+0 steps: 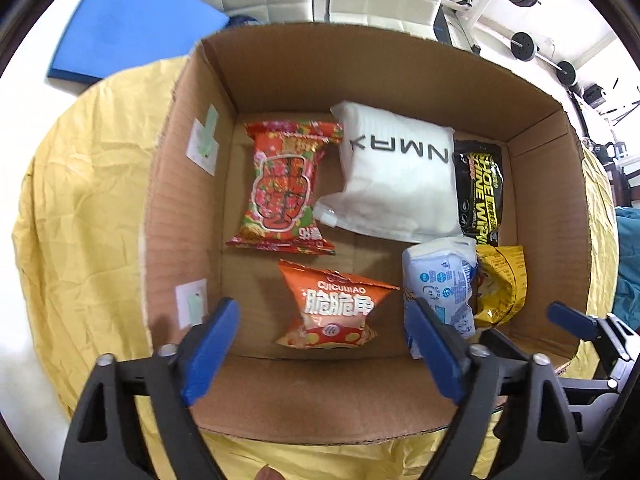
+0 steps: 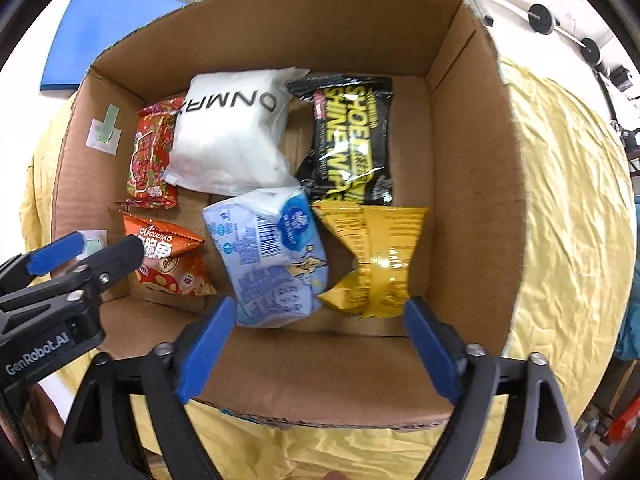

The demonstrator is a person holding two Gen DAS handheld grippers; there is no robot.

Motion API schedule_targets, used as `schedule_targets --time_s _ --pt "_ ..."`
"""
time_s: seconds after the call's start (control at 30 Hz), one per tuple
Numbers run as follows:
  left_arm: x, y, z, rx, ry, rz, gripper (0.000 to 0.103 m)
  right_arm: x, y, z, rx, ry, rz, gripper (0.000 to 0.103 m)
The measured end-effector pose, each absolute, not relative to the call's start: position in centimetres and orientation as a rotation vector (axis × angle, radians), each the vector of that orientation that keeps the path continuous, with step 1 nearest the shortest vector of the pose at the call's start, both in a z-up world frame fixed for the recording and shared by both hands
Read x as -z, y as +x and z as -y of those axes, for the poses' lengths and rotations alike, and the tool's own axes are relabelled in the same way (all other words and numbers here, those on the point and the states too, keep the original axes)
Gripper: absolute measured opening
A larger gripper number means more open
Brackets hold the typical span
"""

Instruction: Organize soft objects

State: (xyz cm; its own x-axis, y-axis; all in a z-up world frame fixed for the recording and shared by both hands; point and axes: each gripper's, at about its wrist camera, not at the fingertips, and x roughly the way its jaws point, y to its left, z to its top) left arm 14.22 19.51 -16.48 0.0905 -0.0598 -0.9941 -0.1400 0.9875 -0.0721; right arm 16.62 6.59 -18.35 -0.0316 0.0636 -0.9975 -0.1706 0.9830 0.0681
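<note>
Six soft packs lay in the box (image 2: pixel 472 184); yellow bag (image 2: pixel 376 256) at 5 o'clock. Left gripper (image 1: pixel 320 344) and right gripper (image 2: pixel 316 344) hung apart, empty. Task looked nearly done.

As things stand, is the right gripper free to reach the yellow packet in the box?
Probably yes: the right gripper is open above the box's near wall, and the yellow packet lies uncovered just ahead.

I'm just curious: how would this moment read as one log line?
left gripper open | right gripper open | six packs in cardboard box | nothing held
</note>
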Motion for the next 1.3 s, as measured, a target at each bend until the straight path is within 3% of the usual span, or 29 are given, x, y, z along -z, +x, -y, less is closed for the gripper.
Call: schedule_targets --time_s 0.13,0.57,1.0,1.3 --pt "14.8 14.1 -20.3 -0.077 -0.148 -1.444 0.101 17.7 16.8 -5.8 -0.172 -0.075 -1.578 0.102" --pt "7.5 10.4 -19.3 -0.134 -0.133 -1.285 0.101 11.1 13.4 -1.6 -0.156 -0.057 -1.466 0.103" --pt "-4.2 3.1 -16.8 -0.091 -0.161 -1.107 0.101 -2.3 5.5 1.4 -0.199 -0.012 -1.278 0.103" --pt "-9.4 -1.5 -15.1 -0.046 -0.19 -1.069 0.101 -9.4 0.1 2.7 -0.213 0.005 -1.173 0.103"
